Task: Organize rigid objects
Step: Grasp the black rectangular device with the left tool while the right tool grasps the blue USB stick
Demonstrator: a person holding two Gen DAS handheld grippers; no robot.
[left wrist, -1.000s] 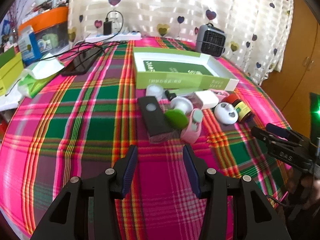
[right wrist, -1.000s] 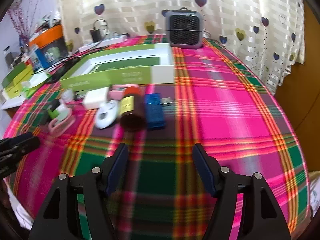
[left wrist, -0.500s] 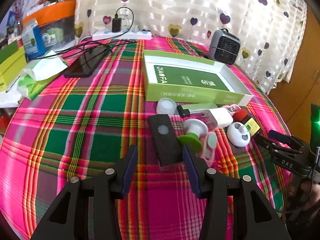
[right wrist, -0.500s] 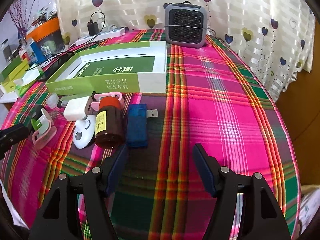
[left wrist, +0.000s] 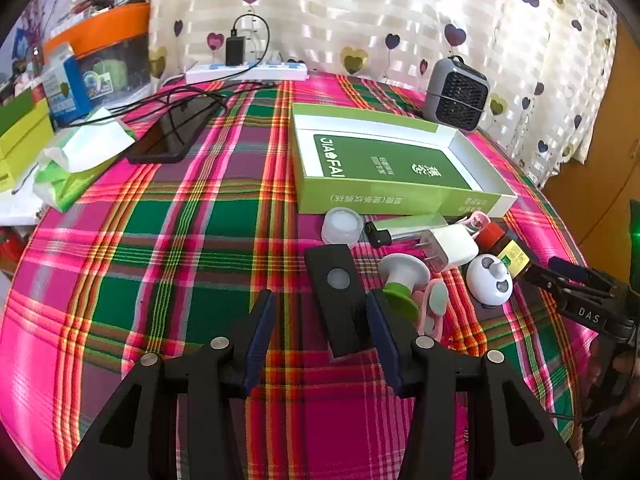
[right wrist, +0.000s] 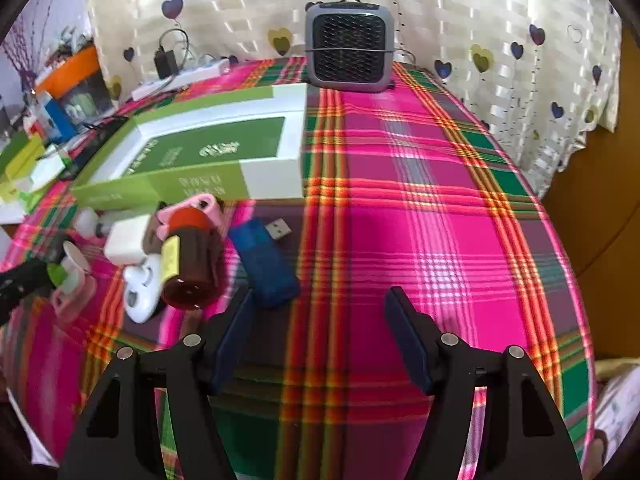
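Left gripper (left wrist: 320, 316): jaws were seen opening wide, nothing pressed by the pads; the near end of a black rectangular block (left wrist: 340, 296) lay between the fingertips on the plaid tablecloth (left wrist: 180, 240). Right gripper (right wrist: 320, 316): jaws were held wide apart and empty over bare cloth.

Landmark: open green-and-white box (left wrist: 392, 164), empty inside, set flat on the cloth.

Items catalogued in front of the box's near wall:
- white round cap (left wrist: 342, 226), just beside the wall;
- white plug adapter (left wrist: 452, 246), near the wall;
- green-and-white suction piece (left wrist: 402, 280), further out, beside the block;
- white panda-faced piece (left wrist: 490, 284), further out;
- brown bottle with red cap (right wrist: 190, 256), lying on its side;
- blue USB stick (right wrist: 264, 256), just beside the bottle, off the box's white corner.

Behind the box: grey fan heater (right wrist: 350, 48), against the heart-print curtain (right wrist: 500, 20).
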